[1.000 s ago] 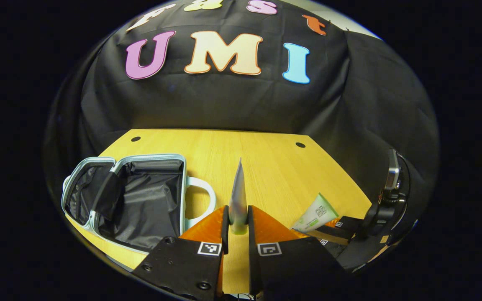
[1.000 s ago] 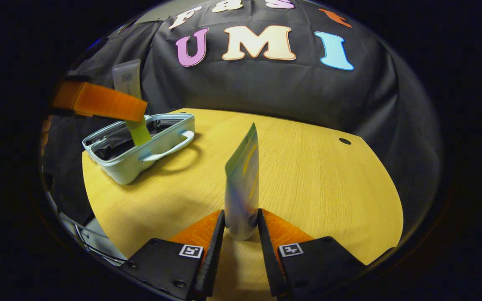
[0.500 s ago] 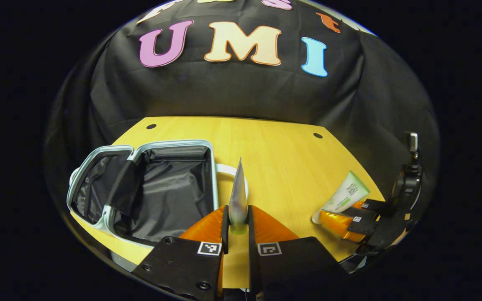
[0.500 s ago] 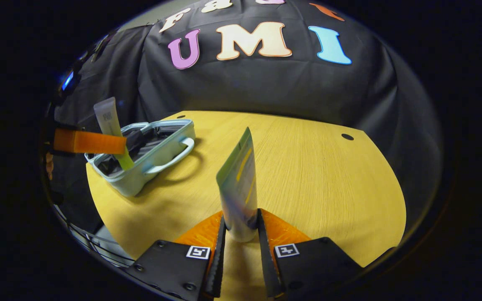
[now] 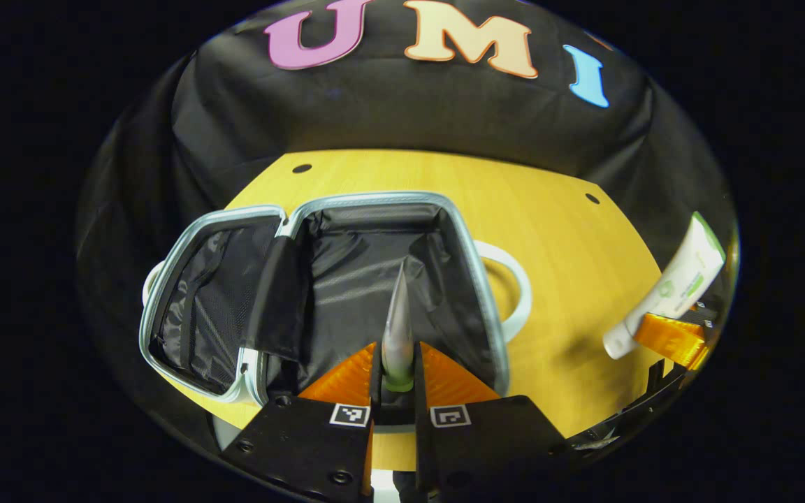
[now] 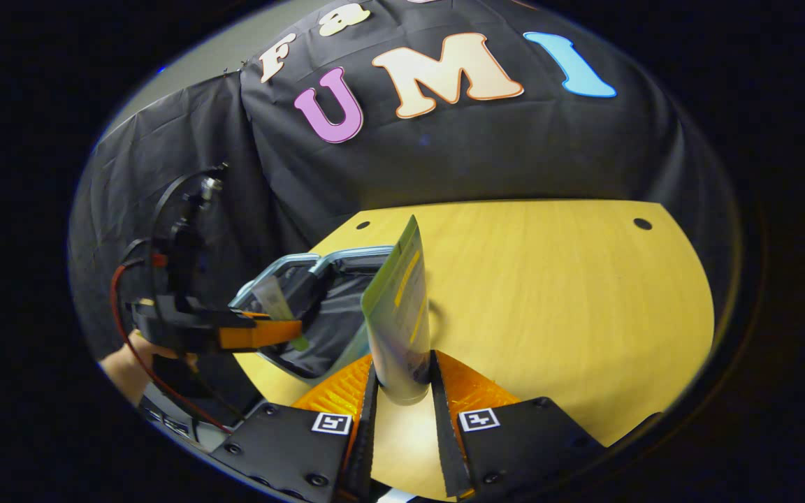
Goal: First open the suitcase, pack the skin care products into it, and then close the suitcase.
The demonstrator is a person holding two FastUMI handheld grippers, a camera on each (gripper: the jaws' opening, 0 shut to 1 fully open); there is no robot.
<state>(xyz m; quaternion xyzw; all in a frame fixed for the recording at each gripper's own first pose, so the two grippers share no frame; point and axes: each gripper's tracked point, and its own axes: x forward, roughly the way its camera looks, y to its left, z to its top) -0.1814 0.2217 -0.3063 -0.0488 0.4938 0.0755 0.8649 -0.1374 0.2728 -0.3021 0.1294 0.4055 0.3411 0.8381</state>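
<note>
The left gripper (image 5: 397, 363) squeezes a thin tube (image 5: 397, 328) over the open suitcase (image 5: 374, 209); the right gripper (image 6: 402, 381) squeezes a green tube (image 6: 399, 314) beside its rim.

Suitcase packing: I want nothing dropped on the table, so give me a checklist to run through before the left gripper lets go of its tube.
1. Suitcase open, lid laid flat: ok.
2. Left gripper shut on the slim tube: ok, both fingers press its lower end.
3. Slim tube over the lined main compartment, inside the rim: ok in the left gripper view.
4. Height of the tube above the lining: cannot tell.
5. Right gripper shut on the green-and-white tube: ok, held upright over the table.
6. Right gripper clear of the drop spot: ok, it is off to the side of the suitcase handle.
</note>
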